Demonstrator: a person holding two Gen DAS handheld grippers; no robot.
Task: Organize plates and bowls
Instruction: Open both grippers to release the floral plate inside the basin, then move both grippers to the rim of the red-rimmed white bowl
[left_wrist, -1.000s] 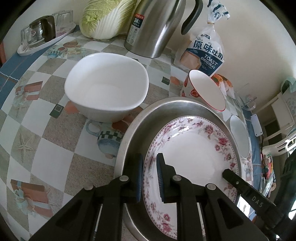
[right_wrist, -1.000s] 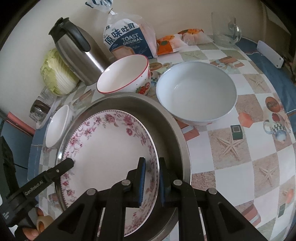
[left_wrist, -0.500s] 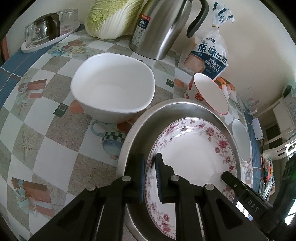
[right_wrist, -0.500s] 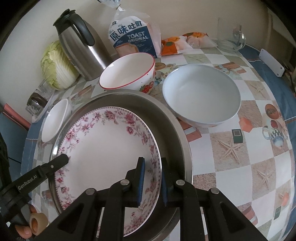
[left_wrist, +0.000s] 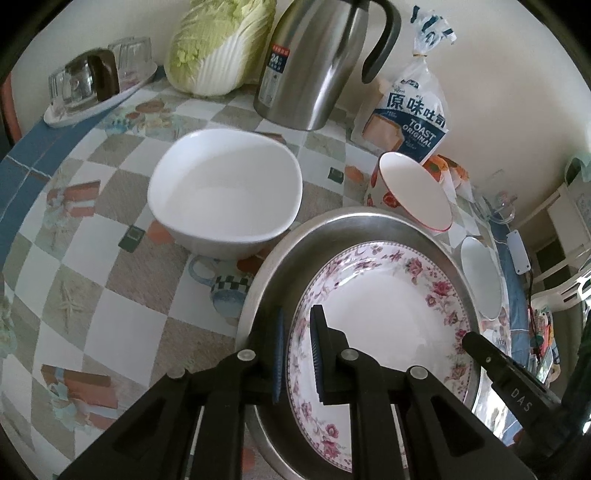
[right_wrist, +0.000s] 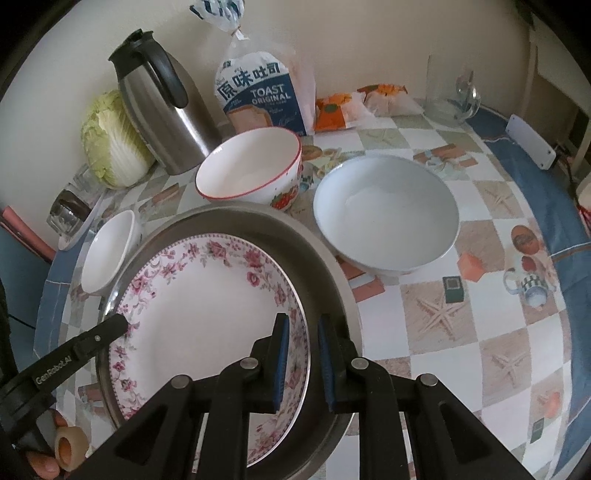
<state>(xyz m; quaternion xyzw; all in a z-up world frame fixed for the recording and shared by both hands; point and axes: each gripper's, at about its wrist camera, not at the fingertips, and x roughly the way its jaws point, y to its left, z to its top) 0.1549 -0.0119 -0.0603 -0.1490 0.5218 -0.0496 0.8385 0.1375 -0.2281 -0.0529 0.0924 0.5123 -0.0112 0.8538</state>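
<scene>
The floral plate (left_wrist: 388, 317) is lying inside the round steel pan (left_wrist: 347, 229) on the checkered tablecloth (left_wrist: 85, 288), its pink-flowered rim sitting within the pan's wall; the left gripper (left_wrist: 297, 354) is straddling the plate's rim on one side, one blue-padded finger outside and one inside, with a narrow gap showing on either side of the rim, so the jaws are standing apart rather than pinching; the right gripper (right_wrist: 301, 363) is doing the same on the opposite rim, jaws likewise parted around the edge; a red-rimmed bowl (right_wrist: 249, 171) is sitting just behind the pan, touching or nearly touching it; a large white bowl (right_wrist: 386, 216) is resting beside the pan on the right gripper's side, and a white bowl (left_wrist: 225, 194) is sitting on the left gripper's side; farther back, a steel kettle (right_wrist: 162, 103), a bag of toast (right_wrist: 258, 96) and a cabbage (right_wrist: 110, 144) are lining the wall.
</scene>
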